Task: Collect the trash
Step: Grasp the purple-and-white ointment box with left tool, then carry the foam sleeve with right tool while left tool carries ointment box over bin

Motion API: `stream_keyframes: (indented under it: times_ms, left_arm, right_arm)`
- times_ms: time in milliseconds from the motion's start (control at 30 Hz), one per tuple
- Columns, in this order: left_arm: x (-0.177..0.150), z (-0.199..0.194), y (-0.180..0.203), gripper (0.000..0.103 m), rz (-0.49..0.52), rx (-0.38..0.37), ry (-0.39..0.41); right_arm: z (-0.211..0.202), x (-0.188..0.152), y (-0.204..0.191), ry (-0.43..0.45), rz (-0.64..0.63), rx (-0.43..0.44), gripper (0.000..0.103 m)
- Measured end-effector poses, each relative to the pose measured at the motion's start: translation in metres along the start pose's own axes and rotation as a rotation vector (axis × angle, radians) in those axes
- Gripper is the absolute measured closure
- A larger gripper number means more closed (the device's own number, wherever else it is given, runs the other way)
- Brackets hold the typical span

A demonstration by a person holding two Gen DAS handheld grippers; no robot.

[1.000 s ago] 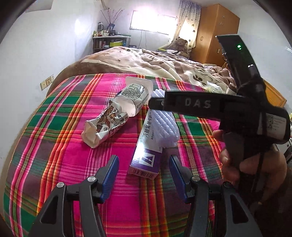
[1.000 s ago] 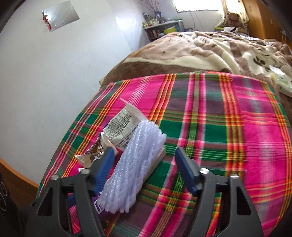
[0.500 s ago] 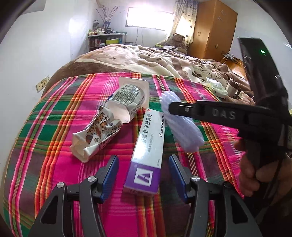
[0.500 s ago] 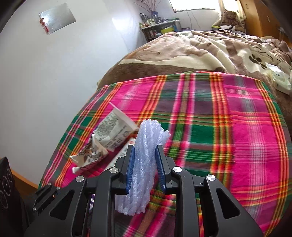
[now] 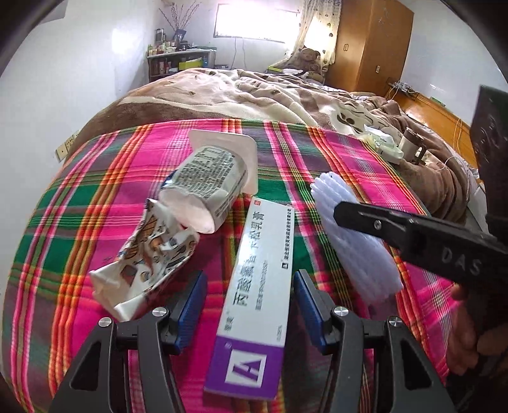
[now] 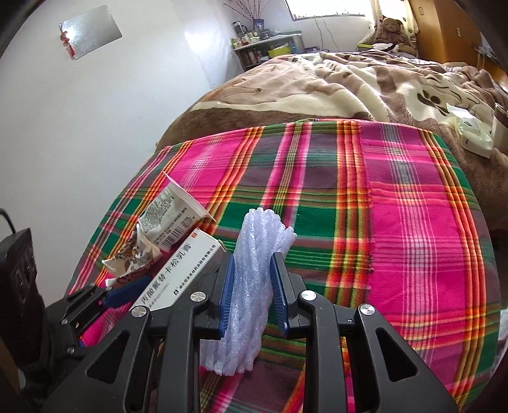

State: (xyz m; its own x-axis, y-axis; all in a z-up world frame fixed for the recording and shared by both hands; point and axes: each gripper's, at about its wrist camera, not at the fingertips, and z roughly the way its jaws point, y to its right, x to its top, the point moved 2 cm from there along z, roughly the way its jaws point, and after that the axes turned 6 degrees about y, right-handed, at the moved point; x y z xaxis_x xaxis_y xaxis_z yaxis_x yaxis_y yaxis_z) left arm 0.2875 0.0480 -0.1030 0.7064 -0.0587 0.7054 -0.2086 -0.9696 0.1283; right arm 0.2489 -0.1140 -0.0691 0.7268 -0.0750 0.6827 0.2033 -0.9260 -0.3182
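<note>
Plaid blanket on a bed, with trash lying near a white wall.

Your right claw is clamped on the white foam netting; your left claw stands partly spread, straddling the near end of the ointment box without touching it. Left of the box lie a squashed yoghurt cup and a crumpled paper cup, touching each other. Beyond the plaid spreads a brown-and-cream blanket; a shelf, window and wooden wardrobe close the room.
</note>
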Motion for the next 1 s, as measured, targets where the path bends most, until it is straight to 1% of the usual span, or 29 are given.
stream_keyframes:
  times_ms: [100,167,400,667,1000]
  left_arm:
    - [0.001,0.002,0.002,0.048,0.006,0.008,-0.001]
    - [0.001,0.002,0.004,0.063,0.013,0.014,0.0]
    - [0.0,-0.007,0.007,0.063,0.011,0.012,0.016]
    - [0.0,-0.033,0.018,0.063,0.017,0.006,0.055]
    - [-0.003,-0.074,0.045,0.063,0.023,-0.018,0.116]
  right_arm:
    - [-0.001,0.0,0.003,0.004,0.006,-0.004,0.079]
    - [-0.003,-0.001,0.005,0.005,0.013,0.001,0.079]
    - [-0.01,-0.004,0.006,0.016,0.006,-0.001,0.079]
    - [-0.024,-0.008,0.01,0.033,0.014,0.003,0.079]
    - [-0.063,-0.016,0.016,0.094,0.015,-0.004,0.079]
